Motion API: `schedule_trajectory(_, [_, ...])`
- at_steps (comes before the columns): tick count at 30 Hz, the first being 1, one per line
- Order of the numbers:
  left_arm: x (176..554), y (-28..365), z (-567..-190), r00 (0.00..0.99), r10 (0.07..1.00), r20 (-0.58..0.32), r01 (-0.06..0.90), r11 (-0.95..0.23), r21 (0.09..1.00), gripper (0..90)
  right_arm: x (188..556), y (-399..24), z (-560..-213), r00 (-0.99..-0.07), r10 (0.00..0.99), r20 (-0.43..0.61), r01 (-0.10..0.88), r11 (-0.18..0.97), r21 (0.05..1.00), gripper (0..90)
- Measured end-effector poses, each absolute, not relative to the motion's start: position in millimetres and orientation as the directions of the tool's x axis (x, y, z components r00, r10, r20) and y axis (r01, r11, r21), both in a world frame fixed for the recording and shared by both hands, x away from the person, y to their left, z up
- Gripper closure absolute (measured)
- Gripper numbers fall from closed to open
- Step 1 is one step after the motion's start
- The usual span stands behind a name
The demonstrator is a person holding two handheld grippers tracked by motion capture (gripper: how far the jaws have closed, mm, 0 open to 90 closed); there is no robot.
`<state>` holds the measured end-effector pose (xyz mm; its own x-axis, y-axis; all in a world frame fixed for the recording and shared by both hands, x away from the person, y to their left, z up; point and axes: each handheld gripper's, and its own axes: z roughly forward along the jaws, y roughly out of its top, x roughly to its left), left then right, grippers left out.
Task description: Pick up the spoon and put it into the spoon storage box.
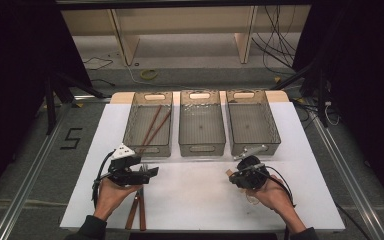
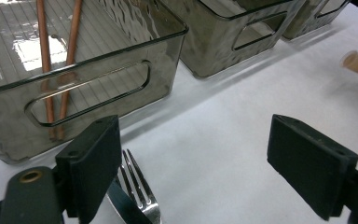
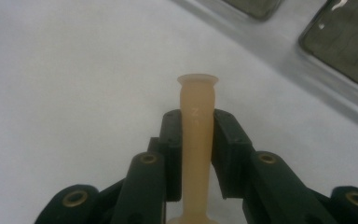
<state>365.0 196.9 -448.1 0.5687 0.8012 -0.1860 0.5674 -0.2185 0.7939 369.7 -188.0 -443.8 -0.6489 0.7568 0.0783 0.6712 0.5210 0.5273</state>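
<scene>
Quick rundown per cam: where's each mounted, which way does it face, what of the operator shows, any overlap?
High view: above the person's side, facing forward and down on the white table and three bins; both hands, left gripper, right gripper.
Left gripper view: along its open fingers over a fork, toward the chopsticks bin.
Right gripper view: along fingers shut on a tan handle.
Shared: that handle also shows in the left gripper view.
</scene>
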Motion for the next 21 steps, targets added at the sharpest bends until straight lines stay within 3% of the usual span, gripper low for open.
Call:
schedule_trajectory(10, [361, 200, -451, 0.564, 0.804, -0.192, 0.570, -0.210, 0.794, 17.0, 374, -190, -425, -0.654, 0.744, 0.139, 0.642, 0.447, 0.623, 75.8])
schedule_trajectory(21, [356, 202, -453, 0.560, 0.805, -0.197, 0.576, -0.207, 0.791, 16.9, 399, -182, -397, -0.650, 0.748, 0.138, 0.598, 0.391, 0.699, 75.7])
